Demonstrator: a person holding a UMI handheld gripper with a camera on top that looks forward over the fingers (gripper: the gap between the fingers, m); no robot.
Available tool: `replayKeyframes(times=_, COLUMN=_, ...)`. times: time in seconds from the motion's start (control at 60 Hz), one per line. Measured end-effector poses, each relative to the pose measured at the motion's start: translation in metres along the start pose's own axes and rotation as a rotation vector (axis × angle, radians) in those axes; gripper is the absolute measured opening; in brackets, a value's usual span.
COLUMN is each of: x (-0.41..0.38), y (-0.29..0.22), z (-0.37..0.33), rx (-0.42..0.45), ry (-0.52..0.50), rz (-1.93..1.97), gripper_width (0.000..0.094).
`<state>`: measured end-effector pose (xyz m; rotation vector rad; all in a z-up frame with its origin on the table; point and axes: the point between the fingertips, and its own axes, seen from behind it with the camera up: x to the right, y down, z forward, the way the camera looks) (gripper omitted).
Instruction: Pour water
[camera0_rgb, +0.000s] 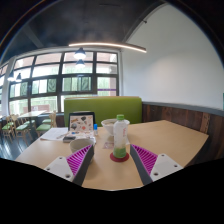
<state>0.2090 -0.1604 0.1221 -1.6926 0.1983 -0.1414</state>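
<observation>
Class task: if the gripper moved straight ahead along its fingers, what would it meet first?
Most likely the clear bottle with the green cap, standing on the wooden table just ahead of the open gripper; depth is uncertain.

A light wooden table (165, 135) fills the foreground. On its far left part stands a tablet (82, 122) (screen lit, propped upright) with papers (55, 133) beside it. Behind is a green sofa (105, 105), large windows (60, 85), and a long ceiling lamp (105, 46).
</observation>
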Motion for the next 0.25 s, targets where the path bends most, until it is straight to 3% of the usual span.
replayKeyframes(times=0.25, x=-0.038, y=0.018, z=-0.108, rx=-0.023, ry=-0.044, rz=0.054, gripper_width=0.0821)
